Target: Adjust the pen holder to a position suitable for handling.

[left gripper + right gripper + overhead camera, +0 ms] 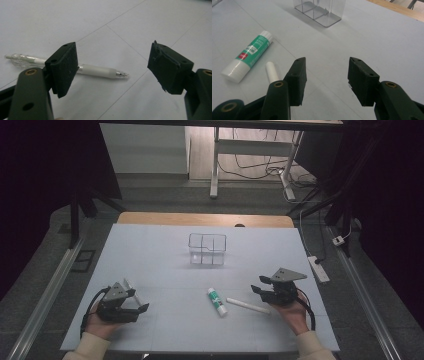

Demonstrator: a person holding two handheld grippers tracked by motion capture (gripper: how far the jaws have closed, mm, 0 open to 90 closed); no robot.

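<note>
Left gripper (141, 301) sat near the table's front-left corner, held in the person's left hand (98, 326); jaws stood wide apart with nothing between the pads; in the left gripper view the gripper (112, 66) looked down on a clear pen (67, 67) lying flat on the sheet, partly behind the left-hand jaw, tip pointing toward the gap; pen was not touched by either pad as far as the frame showed; in the high view the pen (133, 290) lay just beside that gripper, on its far side.

Toward the middle, a glue stick (217, 301) with a green label lay on its side on the table (165, 250), white cap end toward the person; just right of it a white stick-shaped item (248, 306) lay flat, close to the glue stick but apart from it; farther back, mid-table, a clear divided organiser (207, 249) stood upright, well apart from both.

Right gripper (256, 284) was at the front right, in the person's right hand (292, 312); jaws open, holding nothing; in the right gripper view the gripper (327, 76) pointed over bare table; white stick end (271, 71) sat just left of the left-hand jaw, glue stick (249, 55) beyond it, organiser (319, 11) at the top edge.
</note>
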